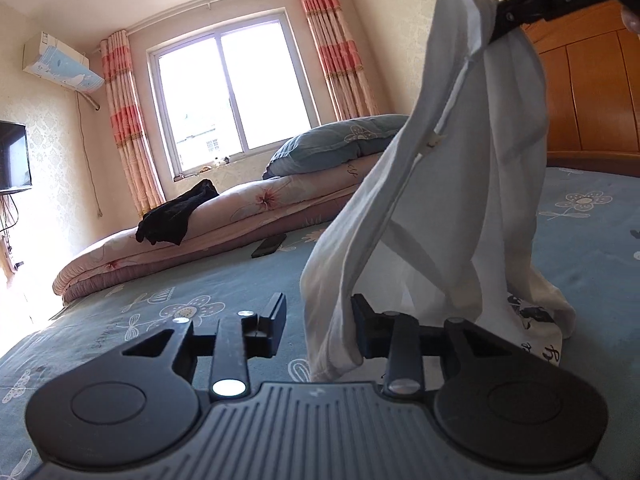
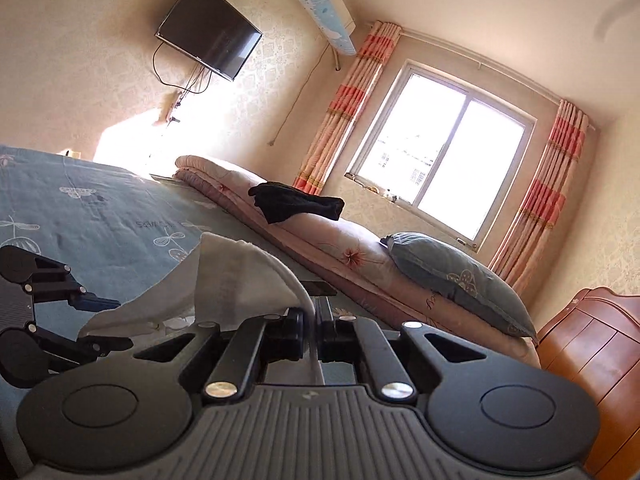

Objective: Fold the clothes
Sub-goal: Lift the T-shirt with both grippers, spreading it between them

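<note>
White shirt (image 1: 460, 200) was off the bed (image 1: 592, 240) at its top end, bottom end bunched on the blue sheet. From the left wrist view we saw the right gripper (image 1: 496, 36) at upper right, pinching the shirt's top edge and holding it high. Left gripper (image 1: 318, 330) sat low near the bed, jaws partly apart. A fold of the hem hung between them against the right-hand finger, left finger clear of it, so we judged no grip there.

From the right wrist view we saw the right gripper (image 2: 310, 330) clamped tight on a seam or collar edge, cloth (image 2: 240, 280) draped away to the left. Left gripper (image 2: 100, 322) showed at the left edge, jaws parted, near the cloth.

Progress, as we judged it: early. Shirt was crumpled, no fold made. Left to do: second grip on the hem, spread it flat, then fold. Black garment (image 1: 176, 216) lay on the quilt (image 1: 248, 216) by the window, untouched, possibly next.
</note>
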Tool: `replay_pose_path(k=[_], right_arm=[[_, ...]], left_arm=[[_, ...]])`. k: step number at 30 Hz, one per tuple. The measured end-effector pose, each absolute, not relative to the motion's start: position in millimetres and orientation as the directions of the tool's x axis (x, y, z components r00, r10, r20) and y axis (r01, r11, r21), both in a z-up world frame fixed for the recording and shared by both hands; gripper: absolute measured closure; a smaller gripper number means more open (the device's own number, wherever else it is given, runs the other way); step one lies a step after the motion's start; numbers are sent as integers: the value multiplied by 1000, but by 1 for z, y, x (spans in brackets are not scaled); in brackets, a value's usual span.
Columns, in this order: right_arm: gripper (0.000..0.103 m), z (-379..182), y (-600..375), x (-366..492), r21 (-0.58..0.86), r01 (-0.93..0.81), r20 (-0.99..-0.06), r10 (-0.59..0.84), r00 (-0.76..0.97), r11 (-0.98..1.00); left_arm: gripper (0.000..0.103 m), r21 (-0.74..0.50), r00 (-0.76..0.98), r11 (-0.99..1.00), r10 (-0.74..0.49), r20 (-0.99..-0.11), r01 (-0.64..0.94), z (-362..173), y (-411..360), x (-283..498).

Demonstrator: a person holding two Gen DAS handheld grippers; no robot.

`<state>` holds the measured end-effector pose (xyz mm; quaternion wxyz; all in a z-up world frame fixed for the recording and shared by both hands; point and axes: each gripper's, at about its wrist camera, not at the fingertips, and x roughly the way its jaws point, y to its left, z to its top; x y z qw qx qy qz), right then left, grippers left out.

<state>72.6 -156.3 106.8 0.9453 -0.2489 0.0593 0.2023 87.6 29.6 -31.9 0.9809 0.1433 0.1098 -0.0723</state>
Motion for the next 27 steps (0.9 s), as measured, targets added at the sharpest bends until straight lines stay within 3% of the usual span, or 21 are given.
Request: replay_pose_path(k=[6,10,20,22,25,27], right_arm=[[96,116,-148,65,-500,-400,-224,332,916,768],[96,113,-148,63,-509,-392,-239,312,920,767],[96,128,-151,70,-475,-384,-262,289,921,792],[96,127,-153,71,-475,-379,-263,283,922,794],[96,124,-156,72,-488,-365,-264,264,928,793],[96,121,-163,73,-482,-362,-276,254,927,798]], left_arm=[[62,247,965,954,-114,-234,173,-42,26,91],[54,267,962,945,-120,-247,187,-50,25,90],[55,406,970,890,-131,-203,205,-68,13,91],[65,390,974,899,-143,-174,202,-65,12,93],[97,366,976,912,-131,-175,188,-56,13,97],[98,344,981,925,-111,-157,159,-46,17,97]])
